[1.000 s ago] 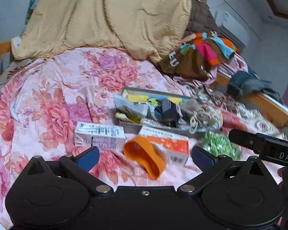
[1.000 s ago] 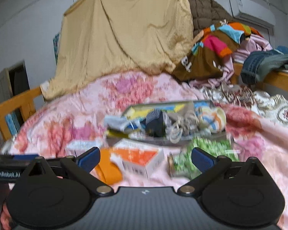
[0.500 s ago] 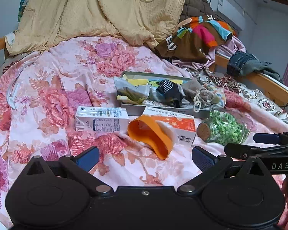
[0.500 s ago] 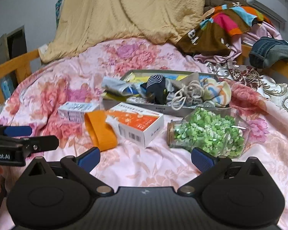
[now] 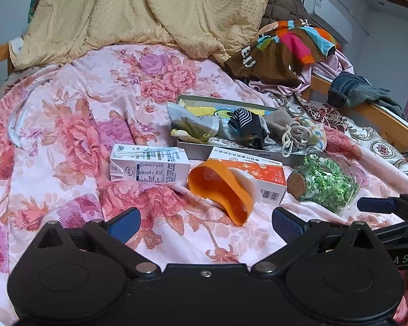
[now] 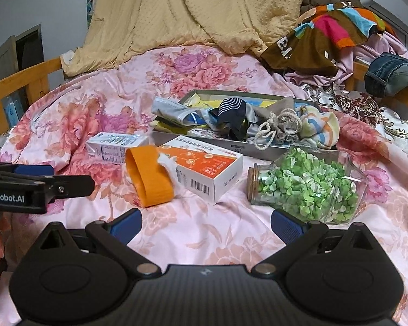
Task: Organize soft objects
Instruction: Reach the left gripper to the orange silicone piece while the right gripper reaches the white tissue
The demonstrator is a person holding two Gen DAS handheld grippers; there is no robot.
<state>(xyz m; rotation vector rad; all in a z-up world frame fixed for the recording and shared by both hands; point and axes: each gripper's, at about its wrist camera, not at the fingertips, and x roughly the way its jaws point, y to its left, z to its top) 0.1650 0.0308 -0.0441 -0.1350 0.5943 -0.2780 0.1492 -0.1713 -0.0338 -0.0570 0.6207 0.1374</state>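
Lying on the pink floral bedspread: shallow grey rectangular tray holding a heap of soft items, including a striped navy sock, a grey drawstring pouch and a pastel striped cloth; just in front of the tray are sitting a white milk carton, an orange fabric band touching an orange-and-white cardboard box, and a corked glass jar of green pieces. Left gripper and right gripper are hovering near the bed's front edge, both with jaws spread wide and holding nothing
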